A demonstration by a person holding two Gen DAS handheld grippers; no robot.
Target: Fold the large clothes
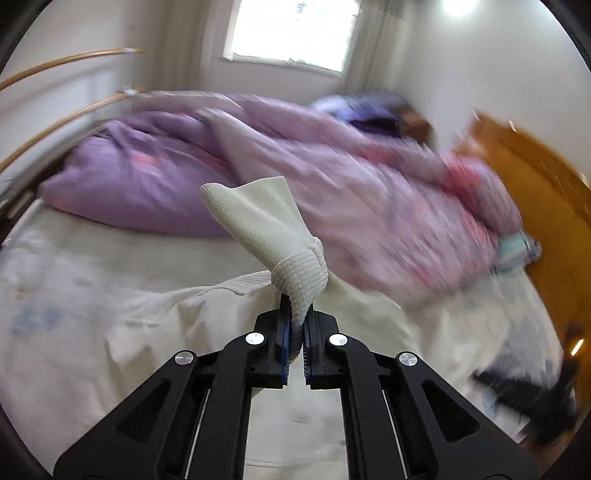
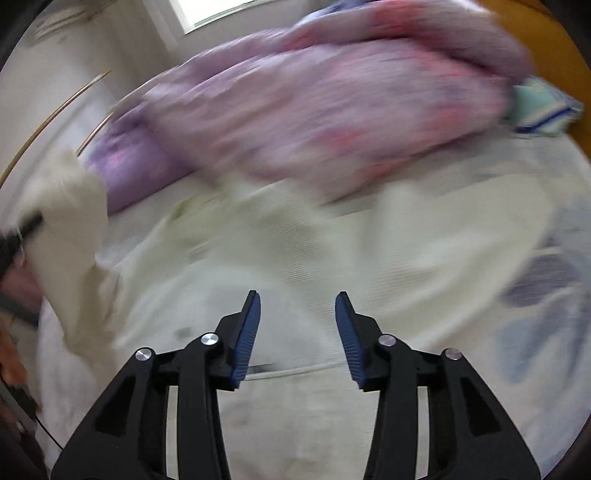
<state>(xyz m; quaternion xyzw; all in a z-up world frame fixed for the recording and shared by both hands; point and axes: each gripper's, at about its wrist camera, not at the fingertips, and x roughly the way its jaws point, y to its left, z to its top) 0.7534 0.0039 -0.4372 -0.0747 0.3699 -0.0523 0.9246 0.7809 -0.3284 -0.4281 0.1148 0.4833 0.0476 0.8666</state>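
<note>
A cream knitted garment [image 1: 207, 325] lies spread on the bed. My left gripper [image 1: 295, 325] is shut on its ribbed cuff [image 1: 266, 229], which sticks up above the fingers and is lifted off the bed. In the right wrist view the same garment [image 2: 295, 251] lies flat below my right gripper [image 2: 298, 306], which is open and empty just above the fabric. The lifted sleeve [image 2: 70, 221] shows at the left of that view. Both views are motion-blurred.
A purple and pink quilt [image 1: 332, 177] is heaped across the far side of the bed. A wooden headboard [image 1: 535, 192] stands at the right, with a pale blue-striped cloth [image 2: 543, 107] by it. A window [image 1: 291, 33] is behind. The bedsheet [image 1: 55, 280] is white.
</note>
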